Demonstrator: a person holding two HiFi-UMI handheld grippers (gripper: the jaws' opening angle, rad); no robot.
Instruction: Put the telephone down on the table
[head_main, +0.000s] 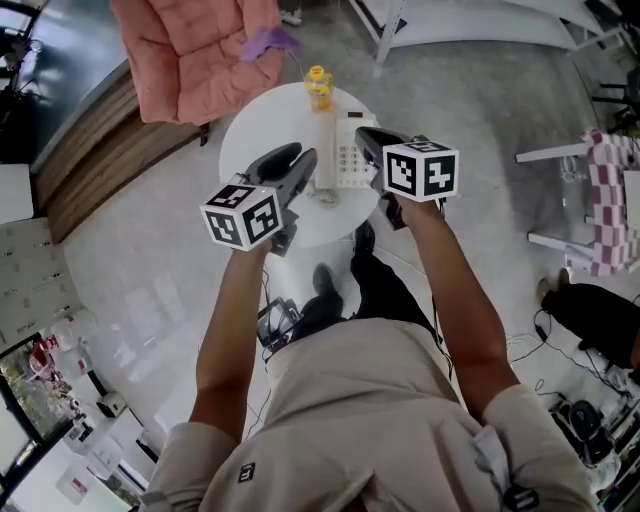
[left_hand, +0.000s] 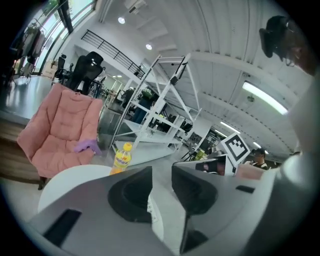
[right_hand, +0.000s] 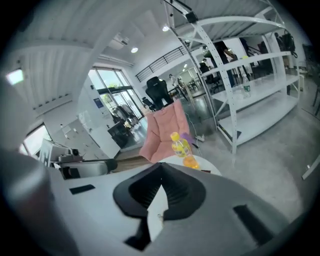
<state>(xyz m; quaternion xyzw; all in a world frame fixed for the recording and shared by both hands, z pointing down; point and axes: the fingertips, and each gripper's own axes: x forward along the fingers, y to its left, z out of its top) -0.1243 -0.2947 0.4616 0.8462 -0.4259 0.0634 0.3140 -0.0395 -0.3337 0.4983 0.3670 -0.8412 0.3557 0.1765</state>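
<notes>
Grippers first: left gripper has its jaws a narrow gap apart with nothing clamped. Right gripper is clenched, tips touching, empty. Neither one has the telephone.

Telephone, white and corded-desk type, lies flat on the round white table, keypad up. In the head view its long axis runs straight away from the person, near end at the table's near edge and far end aimed at the bottle. The handset lies along the base's left side, parallel to it. The right gripper's body overlaps the base's right edge in that view, so that edge can't be made out.

Both grippers hang above the table, clear of the telephone, one over each side of it, and both point away from the person and somewhat down. Their marker cubes sit nearest the camera.

Yellow-capped drink bottle stands upright just beyond the telephone's far end, near the table's far rim. Past the table sits a pink padded armchair with a purple cloth on its edge. White metal shelving stands behind it.
</notes>
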